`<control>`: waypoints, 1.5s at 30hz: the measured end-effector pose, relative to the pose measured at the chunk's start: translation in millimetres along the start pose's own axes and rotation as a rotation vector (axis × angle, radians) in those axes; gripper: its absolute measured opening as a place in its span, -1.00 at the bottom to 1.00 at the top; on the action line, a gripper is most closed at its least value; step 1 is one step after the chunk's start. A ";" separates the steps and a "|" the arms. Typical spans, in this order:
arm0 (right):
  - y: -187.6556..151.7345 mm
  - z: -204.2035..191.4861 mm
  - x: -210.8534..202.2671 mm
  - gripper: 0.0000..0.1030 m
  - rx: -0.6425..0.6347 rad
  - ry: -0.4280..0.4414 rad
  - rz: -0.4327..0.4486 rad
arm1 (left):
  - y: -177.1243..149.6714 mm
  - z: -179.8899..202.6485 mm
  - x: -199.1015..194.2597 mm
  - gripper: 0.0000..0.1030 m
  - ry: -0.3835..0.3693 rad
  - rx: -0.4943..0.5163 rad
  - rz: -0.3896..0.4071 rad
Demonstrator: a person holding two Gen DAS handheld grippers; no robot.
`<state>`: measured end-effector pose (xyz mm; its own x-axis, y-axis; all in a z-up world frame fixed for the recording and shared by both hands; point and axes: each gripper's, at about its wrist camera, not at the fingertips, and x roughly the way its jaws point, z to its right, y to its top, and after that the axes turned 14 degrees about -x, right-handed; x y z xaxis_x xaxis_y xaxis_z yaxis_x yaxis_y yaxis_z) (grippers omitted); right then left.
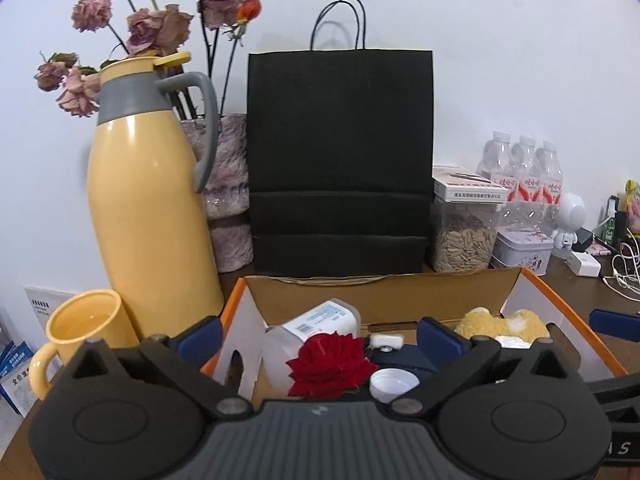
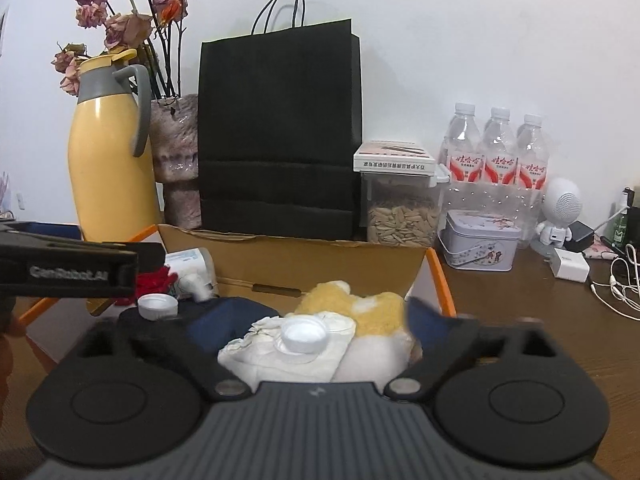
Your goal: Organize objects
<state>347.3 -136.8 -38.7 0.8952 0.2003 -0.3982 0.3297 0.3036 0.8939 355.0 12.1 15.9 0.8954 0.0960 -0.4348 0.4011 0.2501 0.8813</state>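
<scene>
An open cardboard box [image 1: 380, 292] with orange edges sits in front of me; it also shows in the right wrist view [image 2: 320, 256]. In it lie a red rose [image 1: 332, 364], a white bottle cap [image 1: 394, 384], a clear plastic container [image 1: 320, 320] and a yellow plush toy [image 1: 504, 324]. My left gripper [image 1: 320, 340] is open above the rose. My right gripper [image 2: 312, 320] is open over a crumpled white cloth [image 2: 288, 352] with a white cap [image 2: 302, 332] on it, next to the plush toy [image 2: 360, 304].
A yellow thermos [image 1: 148, 208], a yellow mug [image 1: 84, 332], dried roses in a vase [image 1: 228, 184] and a black paper bag [image 1: 340, 160] stand behind the box. To the right are a seed jar [image 2: 400, 216], water bottles [image 2: 496, 152], a tin [image 2: 480, 244] and cables [image 2: 616, 284].
</scene>
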 end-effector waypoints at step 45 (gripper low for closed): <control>-30.5 -39.6 -182.2 1.00 -0.002 0.050 -0.055 | -69.3 -38.3 -188.7 1.00 0.035 -0.011 -0.102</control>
<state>162.3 -145.7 -1.6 0.8594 0.2299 -0.4566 0.3775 0.3171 0.8701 150.9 13.5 29.7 0.8428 0.1037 -0.5282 0.4871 0.2707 0.8303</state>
